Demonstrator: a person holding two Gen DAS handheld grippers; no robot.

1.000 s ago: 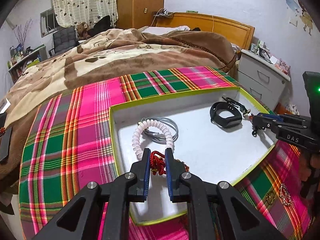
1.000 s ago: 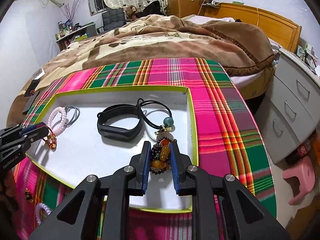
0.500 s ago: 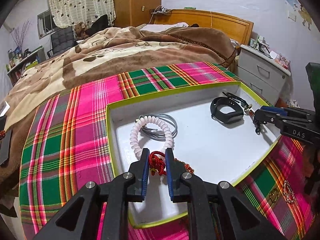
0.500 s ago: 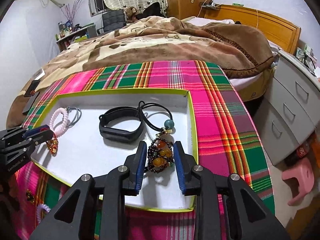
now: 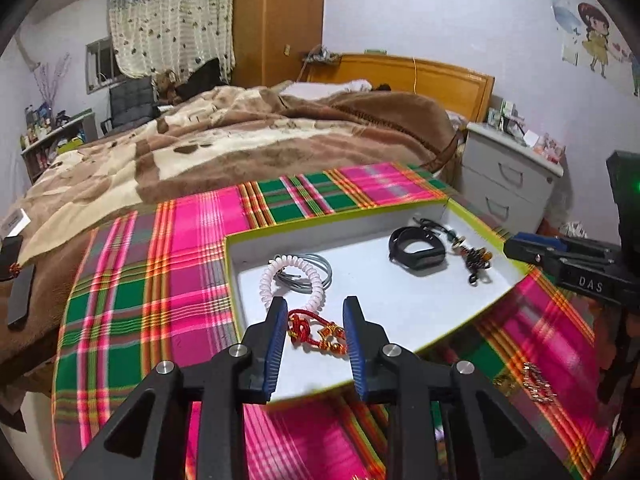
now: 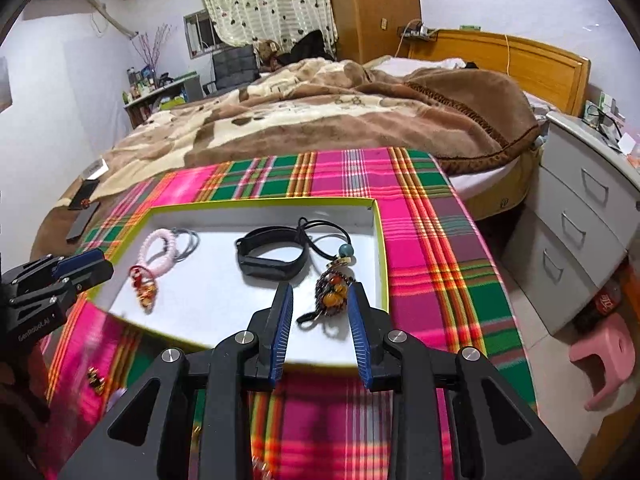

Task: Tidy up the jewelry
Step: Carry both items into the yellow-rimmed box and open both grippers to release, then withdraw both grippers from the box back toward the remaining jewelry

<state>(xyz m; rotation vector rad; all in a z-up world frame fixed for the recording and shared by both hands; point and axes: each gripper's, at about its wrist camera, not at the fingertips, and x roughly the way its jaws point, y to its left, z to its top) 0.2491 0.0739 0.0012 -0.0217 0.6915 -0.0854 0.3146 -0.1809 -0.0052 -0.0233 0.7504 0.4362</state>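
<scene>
White capitals "DAS" show on the black body of the right gripper (image 5: 532, 250), seen from the left wrist camera. From the right wrist camera, the left gripper (image 6: 86, 266) carries white lettering along its black housing, reading roughly "GenRoboLAI", though the last letters are hard to make out. The red can (image 6: 604, 302) on the floor beside the nightstand (image 6: 576, 216) bears white script, too small to read.

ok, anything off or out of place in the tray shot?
Nothing damaged in the tray. Stray pieces lie outside it on the plaid cloth: a gold chain near the right tool, and a small gold piece near the left tool.
</scene>
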